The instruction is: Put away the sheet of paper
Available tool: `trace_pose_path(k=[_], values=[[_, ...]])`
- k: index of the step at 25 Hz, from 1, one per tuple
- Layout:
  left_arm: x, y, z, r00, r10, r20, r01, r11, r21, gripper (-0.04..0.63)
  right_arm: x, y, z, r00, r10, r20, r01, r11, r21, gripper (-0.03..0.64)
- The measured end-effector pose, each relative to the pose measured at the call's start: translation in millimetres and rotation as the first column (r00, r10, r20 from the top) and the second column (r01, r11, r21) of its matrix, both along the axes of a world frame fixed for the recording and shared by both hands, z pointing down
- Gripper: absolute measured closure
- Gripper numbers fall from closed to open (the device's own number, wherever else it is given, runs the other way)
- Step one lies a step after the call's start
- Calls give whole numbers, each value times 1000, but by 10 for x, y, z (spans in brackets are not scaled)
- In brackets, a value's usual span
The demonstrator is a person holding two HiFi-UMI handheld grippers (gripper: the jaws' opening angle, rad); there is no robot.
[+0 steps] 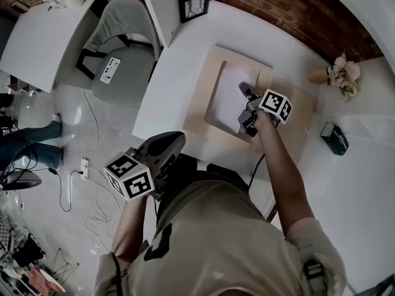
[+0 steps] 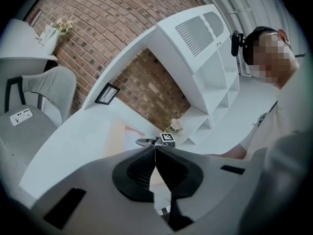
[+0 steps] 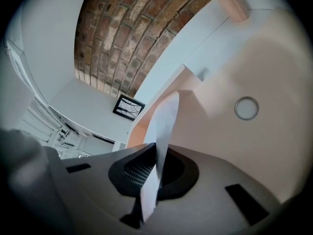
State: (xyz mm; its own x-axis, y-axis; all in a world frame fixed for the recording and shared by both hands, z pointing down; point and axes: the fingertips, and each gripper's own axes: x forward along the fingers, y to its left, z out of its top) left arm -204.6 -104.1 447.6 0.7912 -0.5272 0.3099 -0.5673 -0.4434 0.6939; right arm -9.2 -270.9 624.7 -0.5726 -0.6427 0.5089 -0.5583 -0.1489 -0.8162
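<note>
A white sheet of paper (image 1: 229, 96) lies over a beige board (image 1: 217, 122) on the larger beige desk mat (image 1: 299, 122). My right gripper (image 1: 246, 95) reaches over the sheet's right side and is shut on it. In the right gripper view the sheet of paper (image 3: 163, 126) stands edge-on between the jaws of the right gripper (image 3: 156, 153) and rises above them. My left gripper (image 1: 178, 139) hangs off the desk's near-left edge, apart from the sheet. Seen in its own view, the left gripper (image 2: 155, 153) has its jaws pressed together with nothing between them.
The white desk (image 1: 166, 85) carries a framed picture (image 1: 194, 6) at the back, dried flowers (image 1: 345, 76) and a green box (image 1: 334, 138) at the right. A grey chair (image 1: 120, 48) stands to the left. Cables and a power strip (image 1: 84, 166) lie on the floor.
</note>
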Motion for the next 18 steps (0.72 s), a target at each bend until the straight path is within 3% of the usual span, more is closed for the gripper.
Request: trace_pose_path(k=[18], values=[[-15, -25, -18, 1000, -9, -2, 9, 1000, 1, 575, -14, -28, -20, 1000, -10, -2, 10, 1000, 2, 589]])
